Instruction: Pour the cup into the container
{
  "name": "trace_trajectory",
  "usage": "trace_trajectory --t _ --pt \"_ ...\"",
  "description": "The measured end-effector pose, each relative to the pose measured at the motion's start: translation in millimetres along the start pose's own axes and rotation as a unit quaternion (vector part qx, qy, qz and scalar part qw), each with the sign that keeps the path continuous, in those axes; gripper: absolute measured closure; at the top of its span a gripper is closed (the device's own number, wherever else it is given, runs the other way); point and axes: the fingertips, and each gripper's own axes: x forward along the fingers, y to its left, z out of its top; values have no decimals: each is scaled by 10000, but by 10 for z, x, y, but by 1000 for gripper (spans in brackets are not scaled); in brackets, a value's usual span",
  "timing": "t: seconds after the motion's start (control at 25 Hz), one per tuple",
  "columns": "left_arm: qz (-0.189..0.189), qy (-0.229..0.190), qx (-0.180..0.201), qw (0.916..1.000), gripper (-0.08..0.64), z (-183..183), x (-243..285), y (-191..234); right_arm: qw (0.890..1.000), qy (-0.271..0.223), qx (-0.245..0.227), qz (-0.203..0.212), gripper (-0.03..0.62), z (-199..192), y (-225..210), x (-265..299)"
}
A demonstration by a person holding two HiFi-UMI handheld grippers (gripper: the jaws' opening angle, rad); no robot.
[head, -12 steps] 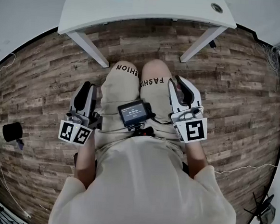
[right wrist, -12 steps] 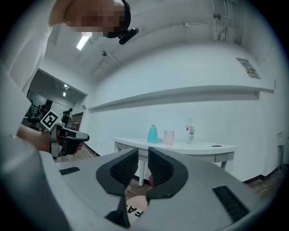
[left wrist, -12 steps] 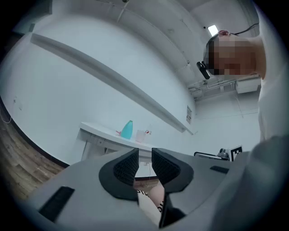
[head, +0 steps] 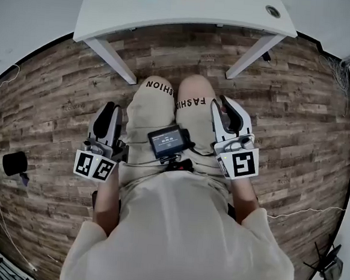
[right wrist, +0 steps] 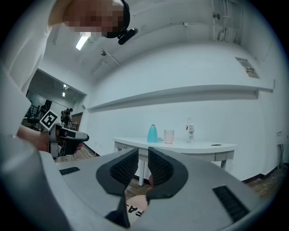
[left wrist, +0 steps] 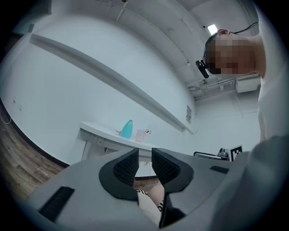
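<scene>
Cup (right wrist: 169, 136) stands on table (right wrist: 203, 145), left tool (left wrist: 145, 153) and right tool (right wrist: 143, 153) closed

A white tabletop (head: 185, 13) on white legs (head: 112, 60) stands on a wood-plank floor (head: 297, 116). Three things stand upright on it in a row: a teal container (right wrist: 152, 133), a translucent pink cup (right wrist: 169, 136) just beside it, and a clear water bottle (right wrist: 190, 130) a little apart. A round cable hole (head: 272, 11) sits near one corner.
</scene>
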Motion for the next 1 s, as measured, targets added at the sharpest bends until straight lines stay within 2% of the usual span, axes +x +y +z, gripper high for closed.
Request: trace_trajectory --t 0.32,1.0 --pt "1 13 31 10000 459 5 19 -19 9985 -149 509 139 518 24 -20 -3" --pt "-24 60 138 9999 459 19 19 -53 9987 -162 463 99 518 48 -40 -25"
